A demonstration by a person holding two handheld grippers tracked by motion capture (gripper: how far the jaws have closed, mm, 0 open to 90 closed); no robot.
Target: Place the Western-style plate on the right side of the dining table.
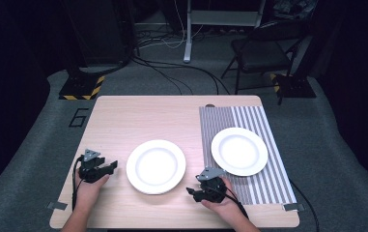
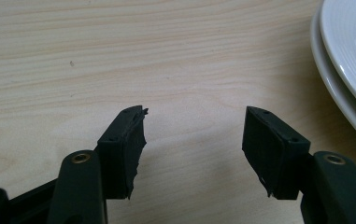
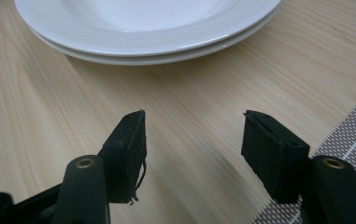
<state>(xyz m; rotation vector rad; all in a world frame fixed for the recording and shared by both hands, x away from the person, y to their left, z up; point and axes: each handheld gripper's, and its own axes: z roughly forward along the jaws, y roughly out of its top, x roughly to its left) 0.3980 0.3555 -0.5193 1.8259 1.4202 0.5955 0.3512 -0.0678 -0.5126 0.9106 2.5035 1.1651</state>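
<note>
Two stacked plates (image 1: 156,166) sit mid-desk (image 1: 123,121). Left tongs (image 1: 115,166) at their 9 o'clock, right tongs (image 1: 190,191) at 4 o'clock, both spread and empty. To lift well, slide each pair level onto the rim from opposite sides, then pinch together.

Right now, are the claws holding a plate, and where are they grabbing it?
No, nothing is held. The left claw and right claw are both open over bare table, on either side of the stacked plates, not touching them.
</note>
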